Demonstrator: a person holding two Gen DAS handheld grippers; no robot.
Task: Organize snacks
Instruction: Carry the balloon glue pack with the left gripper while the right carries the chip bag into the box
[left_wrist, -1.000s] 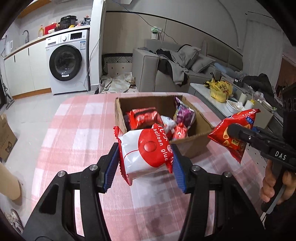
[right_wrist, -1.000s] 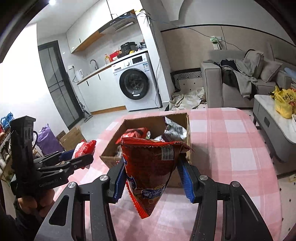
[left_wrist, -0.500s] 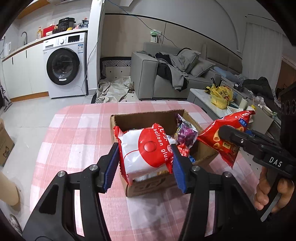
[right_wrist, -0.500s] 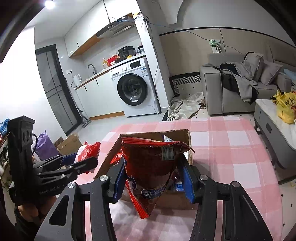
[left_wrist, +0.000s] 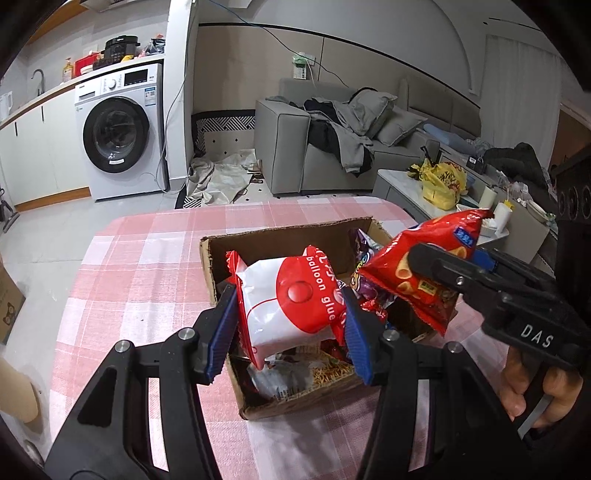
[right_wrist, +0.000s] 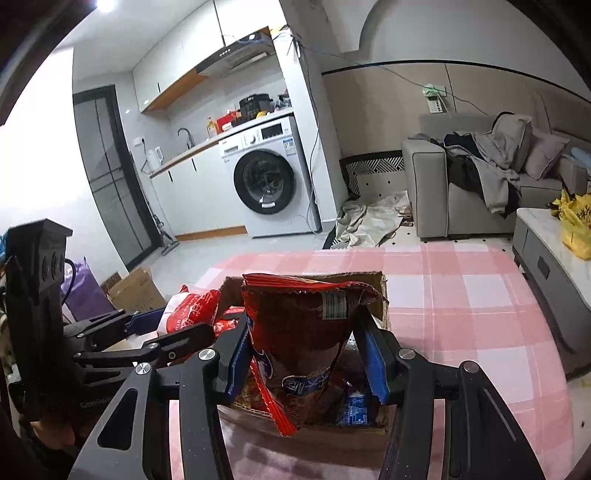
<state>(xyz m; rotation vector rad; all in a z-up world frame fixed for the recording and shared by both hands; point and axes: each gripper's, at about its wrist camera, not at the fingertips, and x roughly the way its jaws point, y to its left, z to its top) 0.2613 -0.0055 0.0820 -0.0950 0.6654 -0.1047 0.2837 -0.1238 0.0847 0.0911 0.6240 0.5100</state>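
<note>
A cardboard box (left_wrist: 221, 273) with several snack packets stands on the pink checked tablecloth; it also shows in the right wrist view (right_wrist: 384, 295). My left gripper (left_wrist: 290, 332) is shut on a white and red "balloon glue" packet (left_wrist: 291, 299) and holds it over the box's near left part. My right gripper (right_wrist: 306, 354) is shut on a red chip bag (right_wrist: 303, 328) and holds it over the box. The chip bag (left_wrist: 424, 269) also shows in the left wrist view, above the box's right side. The left gripper and its packet (right_wrist: 184, 314) show at the left of the right wrist view.
The pink checked tablecloth (left_wrist: 147, 258) covers the table around the box. A washing machine (left_wrist: 118, 133) and a grey sofa (left_wrist: 332, 147) stand beyond the table. A low table with a yellow bag (left_wrist: 443, 181) is to the right. Cardboard boxes (right_wrist: 133, 291) sit on the floor.
Both grippers have moved forward and up with their packets, from in front of the box to over it. Both stay shut on their packets.
</note>
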